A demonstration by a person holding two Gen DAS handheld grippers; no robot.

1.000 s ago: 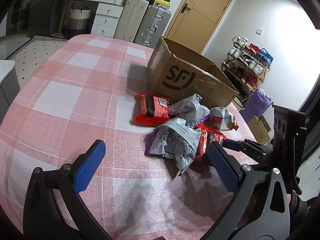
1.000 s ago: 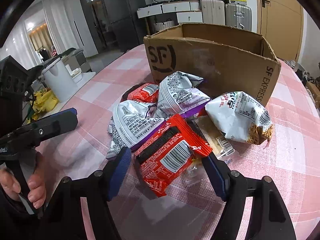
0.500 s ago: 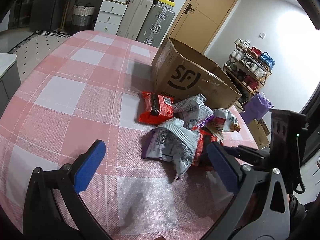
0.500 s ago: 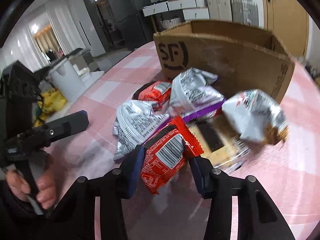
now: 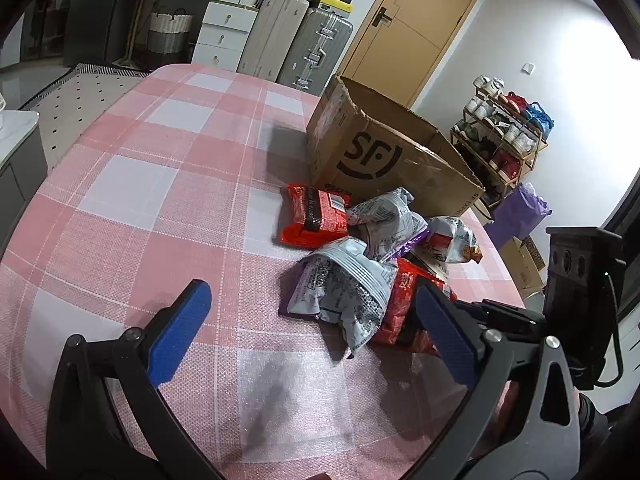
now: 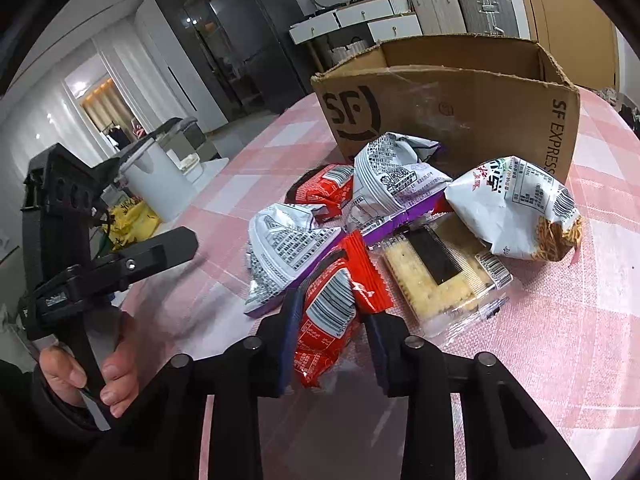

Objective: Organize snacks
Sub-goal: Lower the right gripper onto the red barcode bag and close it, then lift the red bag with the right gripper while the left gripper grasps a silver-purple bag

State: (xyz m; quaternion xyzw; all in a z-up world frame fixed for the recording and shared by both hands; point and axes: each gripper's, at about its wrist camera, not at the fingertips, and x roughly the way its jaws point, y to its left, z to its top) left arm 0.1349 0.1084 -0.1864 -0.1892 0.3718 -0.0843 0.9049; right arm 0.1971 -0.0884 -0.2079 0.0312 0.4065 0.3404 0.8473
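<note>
A heap of snack packets lies on the pink checked table in front of an open cardboard box [image 6: 460, 112]. My right gripper [image 6: 332, 332] is shut on the near red packet [image 6: 340, 280], its blue pads squeezing both sides. Around it lie two silver-and-purple bags [image 6: 288, 248] [image 6: 396, 184], a second red packet [image 6: 324, 186], a white noodle-snack bag [image 6: 516, 204] and a clear cracker pack [image 6: 440, 272]. My left gripper [image 5: 312, 336] hovers open just short of the heap with nothing gripped; the nearest silver bag [image 5: 340, 284] lies ahead of it and the box [image 5: 380, 156] behind.
A hand [image 6: 112, 372] holds the left gripper's handle at the table's left edge. Beyond the table stand suitcases [image 5: 316, 44], white drawers [image 5: 224, 32], a door [image 5: 412, 24] and a shoe rack [image 5: 504, 136]. Bare tablecloth [image 5: 140, 168] stretches left of the heap.
The right gripper's jaws closed from wide apart onto the near red packet, crumpling and tilting it. The left gripper stayed in place and open.
</note>
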